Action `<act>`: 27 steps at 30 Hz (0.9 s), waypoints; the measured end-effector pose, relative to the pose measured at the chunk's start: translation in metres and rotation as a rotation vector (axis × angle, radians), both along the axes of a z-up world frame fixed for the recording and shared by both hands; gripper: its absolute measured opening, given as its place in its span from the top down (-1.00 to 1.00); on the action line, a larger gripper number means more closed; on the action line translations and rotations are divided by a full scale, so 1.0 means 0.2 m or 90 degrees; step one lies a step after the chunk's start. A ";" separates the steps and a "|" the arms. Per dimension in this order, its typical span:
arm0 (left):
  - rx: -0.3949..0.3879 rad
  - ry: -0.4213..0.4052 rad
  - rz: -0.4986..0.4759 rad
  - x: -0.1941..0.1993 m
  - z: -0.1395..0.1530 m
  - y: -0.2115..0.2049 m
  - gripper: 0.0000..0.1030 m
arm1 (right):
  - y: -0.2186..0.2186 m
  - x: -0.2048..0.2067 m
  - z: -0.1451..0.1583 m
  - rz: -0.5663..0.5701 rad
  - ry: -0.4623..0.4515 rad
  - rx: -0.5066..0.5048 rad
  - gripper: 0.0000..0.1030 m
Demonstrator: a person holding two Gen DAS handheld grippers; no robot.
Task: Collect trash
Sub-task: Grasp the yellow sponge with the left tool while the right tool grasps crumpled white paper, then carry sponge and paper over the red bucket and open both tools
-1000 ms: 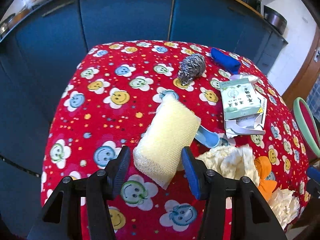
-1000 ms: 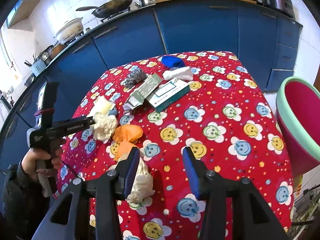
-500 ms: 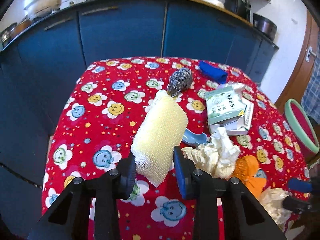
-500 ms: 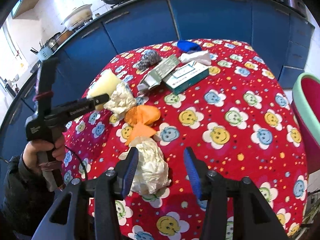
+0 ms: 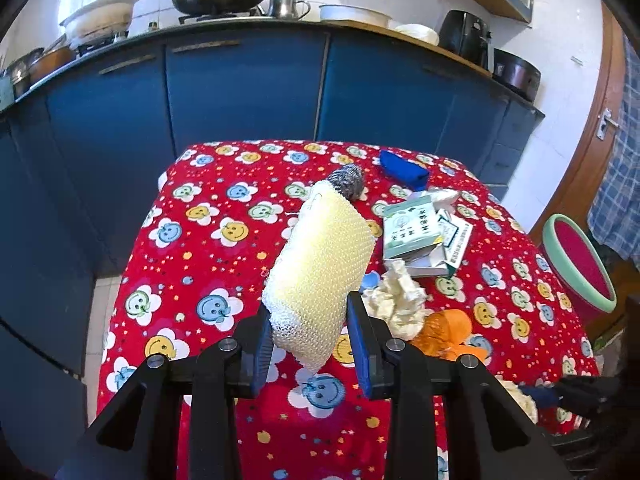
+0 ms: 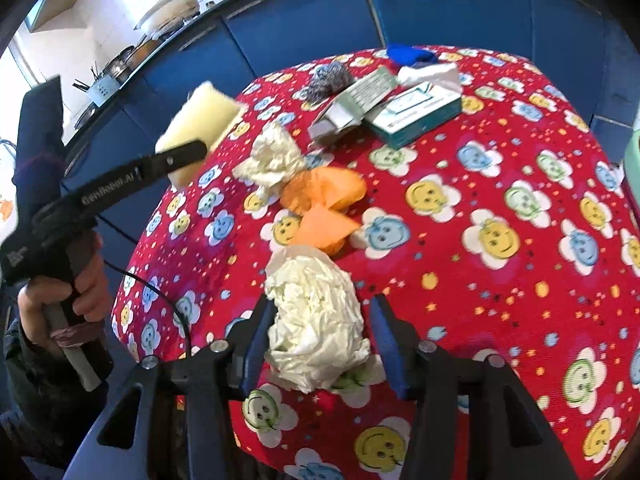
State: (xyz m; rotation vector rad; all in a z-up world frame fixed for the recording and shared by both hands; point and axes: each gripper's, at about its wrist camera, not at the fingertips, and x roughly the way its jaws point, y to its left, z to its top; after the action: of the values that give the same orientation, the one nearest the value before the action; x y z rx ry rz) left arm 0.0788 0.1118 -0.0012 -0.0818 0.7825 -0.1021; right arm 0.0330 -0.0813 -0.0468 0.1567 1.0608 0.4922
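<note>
Left gripper (image 5: 308, 344) is clamped on the yellow sponge (image 5: 320, 264), lifted above the bench (image 5: 208, 240). Right gripper (image 6: 320, 340) has jaws apart around the white crumpled paper (image 6: 316, 320), not yet pinching. Judging by this, pickup is underway; next, close on the paper and carry both toward the pink bin (image 5: 580, 264) off to the right

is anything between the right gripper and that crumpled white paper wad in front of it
Nothing visible. The right gripper is open with the crumpled white paper wad already sitting between its fingers on the tablecloth. The nearest other trash, the orange wrapper, lies beyond the wad, not in the way.
</note>
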 end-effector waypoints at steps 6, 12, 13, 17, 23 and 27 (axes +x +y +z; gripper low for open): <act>0.002 -0.008 -0.018 -0.03 0.04 -0.04 0.32 | -0.01 -0.02 0.01 0.006 -0.014 0.019 0.26; 0.001 -0.013 -0.037 -0.04 0.07 -0.11 0.32 | -0.03 -0.04 0.10 0.001 -0.058 0.029 0.27; 0.004 -0.015 -0.042 -0.04 0.08 -0.12 0.32 | -0.04 -0.05 0.13 -0.005 -0.069 0.029 0.27; 0.009 -0.016 -0.061 -0.04 0.09 -0.19 0.32 | -0.11 -0.04 0.19 -0.025 -0.092 0.030 0.27; 0.010 -0.015 -0.101 -0.03 0.12 -0.31 0.32 | -0.25 -0.04 0.26 -0.075 -0.120 0.019 0.27; 0.013 -0.019 -0.133 0.00 0.15 -0.43 0.32 | -0.37 -0.03 0.31 -0.115 -0.136 0.011 0.27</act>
State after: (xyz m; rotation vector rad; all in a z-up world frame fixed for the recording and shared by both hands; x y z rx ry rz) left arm 0.0782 0.0262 0.0289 0.0207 0.7607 -0.2926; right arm 0.0266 -0.1546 0.0149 0.2088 0.8247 0.3460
